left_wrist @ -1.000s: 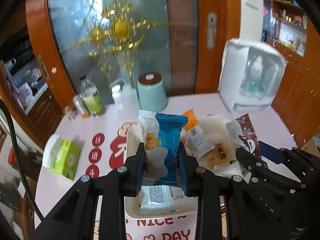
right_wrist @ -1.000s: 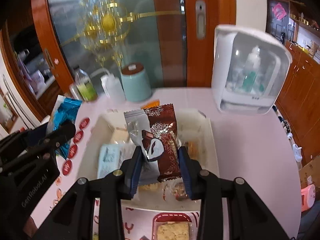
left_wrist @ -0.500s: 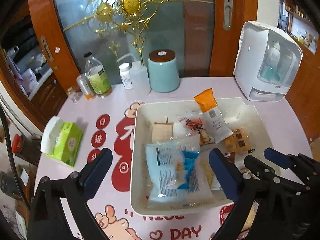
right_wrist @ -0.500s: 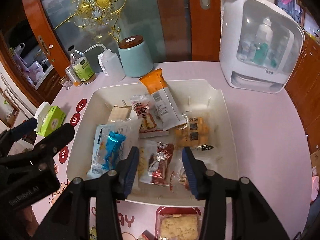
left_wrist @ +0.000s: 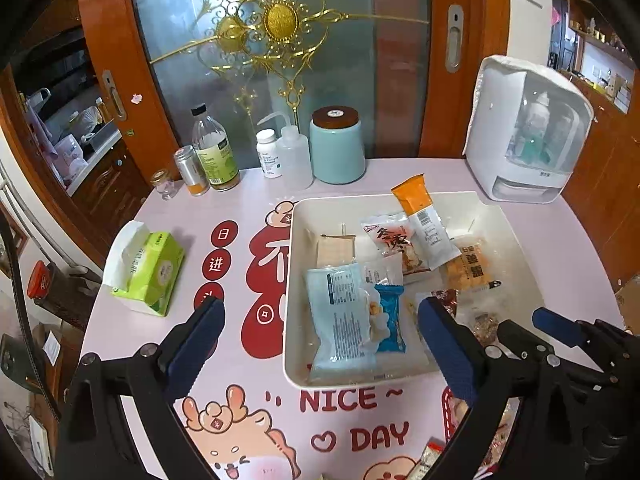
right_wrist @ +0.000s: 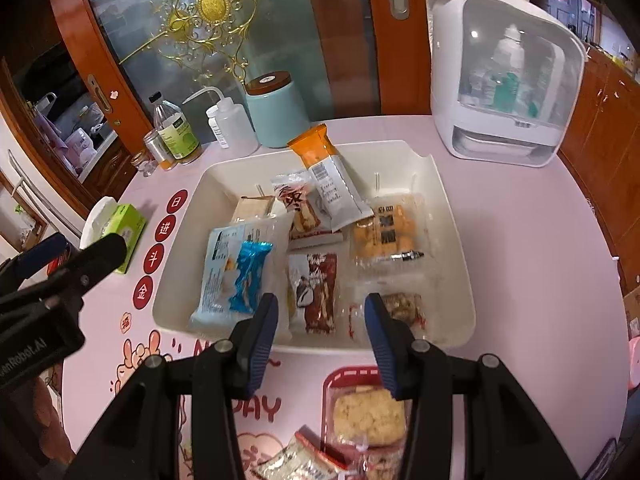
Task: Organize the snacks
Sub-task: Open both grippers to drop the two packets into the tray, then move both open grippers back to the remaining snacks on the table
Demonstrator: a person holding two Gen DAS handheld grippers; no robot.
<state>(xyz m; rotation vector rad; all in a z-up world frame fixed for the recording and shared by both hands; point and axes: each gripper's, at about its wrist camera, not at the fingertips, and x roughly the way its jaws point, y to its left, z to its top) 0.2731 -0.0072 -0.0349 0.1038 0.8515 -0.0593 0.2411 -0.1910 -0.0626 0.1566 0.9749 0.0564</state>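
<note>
A white tray (left_wrist: 294, 240) (right_wrist: 444, 184) on the pink table holds several snack packets. A blue packet (left_wrist: 390, 316) (right_wrist: 248, 276) lies at its front left on a pale blue bag (left_wrist: 340, 320). A brown packet (right_wrist: 318, 292) lies at the front middle, and an orange-topped packet (right_wrist: 320, 160) leans on the far rim. My left gripper (left_wrist: 316, 344) is wide open and empty above the tray's front left corner. My right gripper (right_wrist: 320, 324) is open and empty above the tray's front edge. More snacks (right_wrist: 368, 420) lie on the table near me.
Behind the tray stand a teal canister (left_wrist: 338, 144), a squeeze bottle (left_wrist: 294, 156), a pill bottle (left_wrist: 268, 152), a glass bottle (left_wrist: 212, 152) and a can (left_wrist: 190, 170). A green tissue pack (left_wrist: 148, 268) lies left. A white appliance (left_wrist: 528, 132) stands back right.
Both grippers opened and let go: the blue packet and the brown packet dropped into the tray. Both grippers then drew back and up, and the left one opened wide.
</note>
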